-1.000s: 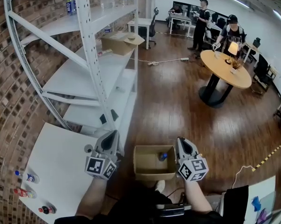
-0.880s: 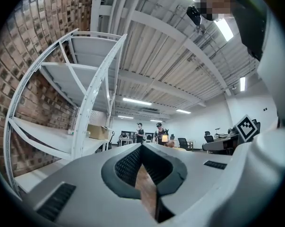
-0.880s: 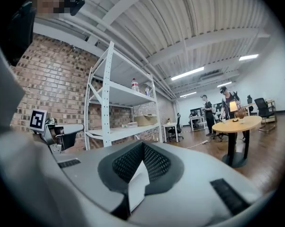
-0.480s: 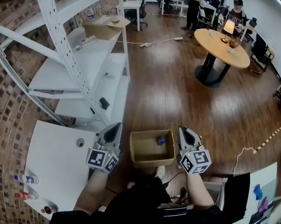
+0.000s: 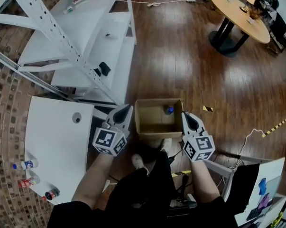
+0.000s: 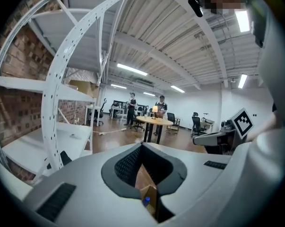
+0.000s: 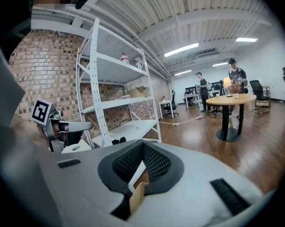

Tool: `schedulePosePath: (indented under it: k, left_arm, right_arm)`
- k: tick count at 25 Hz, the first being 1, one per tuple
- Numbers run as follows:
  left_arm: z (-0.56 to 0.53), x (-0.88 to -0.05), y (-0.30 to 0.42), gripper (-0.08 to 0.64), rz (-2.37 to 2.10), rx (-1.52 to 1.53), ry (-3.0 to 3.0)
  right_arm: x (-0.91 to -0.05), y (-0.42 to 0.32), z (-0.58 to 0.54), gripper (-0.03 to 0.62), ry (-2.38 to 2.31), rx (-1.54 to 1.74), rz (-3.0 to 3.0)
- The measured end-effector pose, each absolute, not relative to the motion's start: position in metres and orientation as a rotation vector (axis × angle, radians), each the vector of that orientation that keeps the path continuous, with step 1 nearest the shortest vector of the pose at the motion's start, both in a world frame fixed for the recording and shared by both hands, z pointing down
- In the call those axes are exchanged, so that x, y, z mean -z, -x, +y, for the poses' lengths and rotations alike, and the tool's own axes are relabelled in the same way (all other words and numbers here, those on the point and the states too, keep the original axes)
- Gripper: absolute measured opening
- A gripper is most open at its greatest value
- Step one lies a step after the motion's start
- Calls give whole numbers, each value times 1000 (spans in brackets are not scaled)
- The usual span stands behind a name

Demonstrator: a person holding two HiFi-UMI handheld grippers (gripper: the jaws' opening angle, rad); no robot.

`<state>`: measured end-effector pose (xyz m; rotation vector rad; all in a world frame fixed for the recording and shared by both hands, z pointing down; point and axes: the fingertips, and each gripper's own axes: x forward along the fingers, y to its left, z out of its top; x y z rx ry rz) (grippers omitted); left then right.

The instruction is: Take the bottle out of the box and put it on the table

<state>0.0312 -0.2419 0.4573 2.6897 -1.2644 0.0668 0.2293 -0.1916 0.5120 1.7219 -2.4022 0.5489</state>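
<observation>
Jaws are together and empty on both sides. My left gripper (image 5: pixel 125 112) and right gripper (image 5: pixel 187 118) flank the box (image 5: pixel 154 128). The bottle (image 5: pixel 169 110) is in the box's far right corner, blue cap up, seemingly upright. It lies just ahead and inward of the right gripper, which I judge nearer.

White table (image 5: pixel 57 141) seen at left; three bottles (image 5: pixel 27 181) laid near its lower-left corner, round hole (image 5: pixel 76 118) cut near far edge. Wooden floor (image 5: pixel 180 56): open cardboard box (image 5: pixel 158 127) set near table, cable (image 5: pixel 152 4) laid farther off. Shelf (image 5: pixel 86 42): dark object (image 5: pixel 104 69) placed on it.
</observation>
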Motion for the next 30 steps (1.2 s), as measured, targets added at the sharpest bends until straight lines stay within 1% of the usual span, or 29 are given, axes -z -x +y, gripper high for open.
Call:
schedulePosePath:
  k: [4,9,15,19,24,30]
  left_arm:
    - [-257,-490,-37,5,-1232,-118,-2645]
    - [-266,-510,-43,5,-1222,-135,-2591]
    - [-291,-531,-67,5,-1222,-175,-2576]
    - [-317,-560,-82,5,-1225,-202,-2568]
    - [-344,-637,-105,5,-1161,-198,-2610]
    - [-352,-784,-133,5,-1043,-249,-2710]
  right_arm:
    - [-547,-221,-208,2,-1637,-583,-2365]
    - [-562,-227,-227,2,-1593,-595,-2339]
    - [-587,-240,-258,2,-1546,-643,-2331]
    - [-613,-242,-289,2,-1482,-608,-2348]
    - [-666,-254,-324,2,-1528,-512,-2374]
    - [-797,-251,-349,2,-1534,-351,-2394]
